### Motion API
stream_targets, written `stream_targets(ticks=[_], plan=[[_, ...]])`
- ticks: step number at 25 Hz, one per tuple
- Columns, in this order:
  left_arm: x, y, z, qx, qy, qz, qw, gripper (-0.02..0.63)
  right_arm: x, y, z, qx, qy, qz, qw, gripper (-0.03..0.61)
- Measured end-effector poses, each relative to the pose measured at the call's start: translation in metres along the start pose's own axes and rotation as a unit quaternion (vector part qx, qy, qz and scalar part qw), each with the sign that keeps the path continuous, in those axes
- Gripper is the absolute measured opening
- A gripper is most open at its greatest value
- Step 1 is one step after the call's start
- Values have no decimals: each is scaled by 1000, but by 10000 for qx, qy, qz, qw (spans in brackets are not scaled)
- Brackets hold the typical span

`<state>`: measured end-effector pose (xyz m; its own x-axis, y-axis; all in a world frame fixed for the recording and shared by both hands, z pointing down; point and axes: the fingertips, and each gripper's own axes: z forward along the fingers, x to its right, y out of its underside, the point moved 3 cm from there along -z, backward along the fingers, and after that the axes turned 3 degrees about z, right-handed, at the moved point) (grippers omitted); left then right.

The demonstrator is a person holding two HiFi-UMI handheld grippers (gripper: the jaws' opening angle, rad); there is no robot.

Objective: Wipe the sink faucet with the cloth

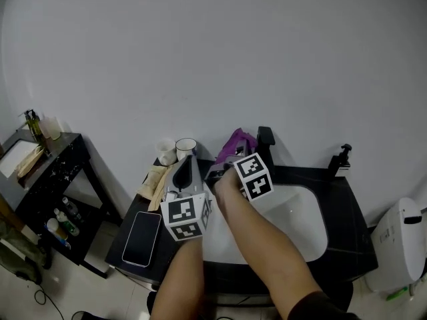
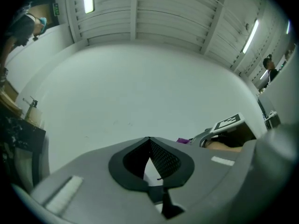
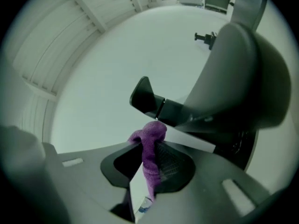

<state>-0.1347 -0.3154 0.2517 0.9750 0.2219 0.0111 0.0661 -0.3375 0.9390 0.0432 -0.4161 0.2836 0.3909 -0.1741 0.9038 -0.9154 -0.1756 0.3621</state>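
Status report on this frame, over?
Left tool shut, empty. Right tool shut on purple cloth, close to black faucet; contact unclear. Cups, phone left of sink, out of path.

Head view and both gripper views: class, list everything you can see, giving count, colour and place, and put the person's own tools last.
black sink faucet: one, black, behind the basin
purple cloth: one, purple, pinched in the right gripper, close to the faucet
white sink basin: one, white, set in the countertop
black countertop: one, black, against the wall
black pump dispenser: one, black, countertop's back right
white cups: two, white, left of the faucet
smartphone: one, dark screen, flat on the countertop's left end
black side table: one, black, far left
left gripper: one, grey, jaws together, empty
right gripper: one, grey, jaws shut on the cloth
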Motion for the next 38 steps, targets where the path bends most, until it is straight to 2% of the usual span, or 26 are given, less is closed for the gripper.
stream_targets(ticks=[4, 11, 20, 25, 28, 31, 34, 36, 38], plan=[[4, -5, 0, 91, 58, -15, 9999, 17, 17, -3, 4, 233, 256, 158, 9993, 66], [9, -7, 0, 119, 118, 61, 9998, 17, 55, 8, -5, 186, 699, 238, 9971, 66], [22, 0, 3, -48, 281, 284, 9992, 17, 98, 21, -34, -43, 1277, 696, 9894, 66], [30, 6, 5, -142, 455, 428, 9979, 17, 95, 20, -49, -309, 1225, 607, 9901, 64], [33, 7, 8, -200, 579, 377, 9974, 17, 89, 4, -62, -583, 1202, 116, 9910, 64], [41, 13, 10, -359, 764, 292, 9960, 17, 89, -29, -73, -735, 1246, -420, 9886, 64], [53, 23, 13, -513, 942, 56, 9942, 17, 81, -80, -83, -673, 1040, -1390, 9825, 64], [63, 31, 15, -640, 1153, -320, 9908, 17, 65, -115, -84, -516, 645, -2331, 9689, 64], [72, 38, 17, -766, 1330, -472, 9870, 17, 42, -143, -82, -380, 74, -3398, 9397, 64]])
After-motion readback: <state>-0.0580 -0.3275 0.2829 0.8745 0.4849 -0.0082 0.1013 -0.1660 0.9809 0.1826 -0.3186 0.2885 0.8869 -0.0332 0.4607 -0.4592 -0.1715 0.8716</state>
